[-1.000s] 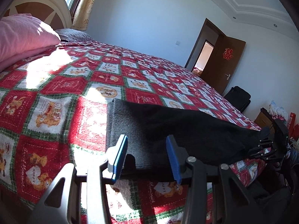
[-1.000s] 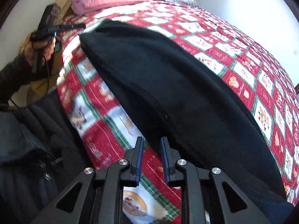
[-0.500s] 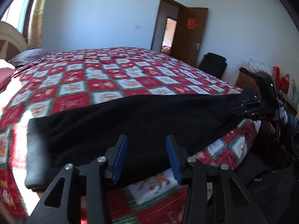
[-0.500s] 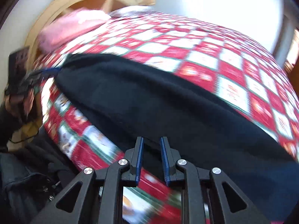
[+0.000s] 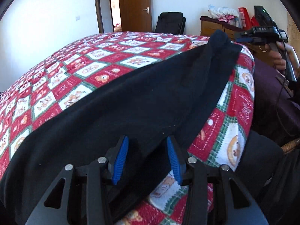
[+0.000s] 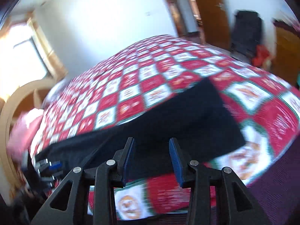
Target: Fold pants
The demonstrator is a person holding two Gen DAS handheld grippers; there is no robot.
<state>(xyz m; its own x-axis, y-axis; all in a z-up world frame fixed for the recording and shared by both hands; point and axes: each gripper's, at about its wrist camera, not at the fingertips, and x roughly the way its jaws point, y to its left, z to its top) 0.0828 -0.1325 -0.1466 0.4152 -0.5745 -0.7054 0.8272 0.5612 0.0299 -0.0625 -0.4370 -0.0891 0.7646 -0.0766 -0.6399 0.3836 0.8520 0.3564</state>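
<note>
Black pants (image 5: 142,101) lie stretched out along the near edge of a bed with a red, white and green patchwork quilt (image 5: 105,65). My left gripper (image 5: 147,150) is open, its blue pads over the pants' near edge, holding nothing. My right gripper (image 6: 151,153) is open too, just above the leg end of the pants (image 6: 187,116); that view is blurred. In the left wrist view the right gripper (image 5: 260,35) shows at the far leg end. In the right wrist view the left gripper (image 6: 46,166) shows at the other end of the pants.
A pink pillow (image 6: 24,131) and a wooden headboard (image 6: 11,108) stand at the head of the bed. A brown door (image 5: 135,5), a black chair (image 5: 170,22) and a cluttered wooden dresser (image 5: 221,24) lie beyond the bed. A purple surface (image 5: 271,97) lies beside the bed's edge.
Both grippers have swung around along the bed's edge. My right gripper has opened from nearly closed. The left view now faces the door, and the right view faces the leg end.
</note>
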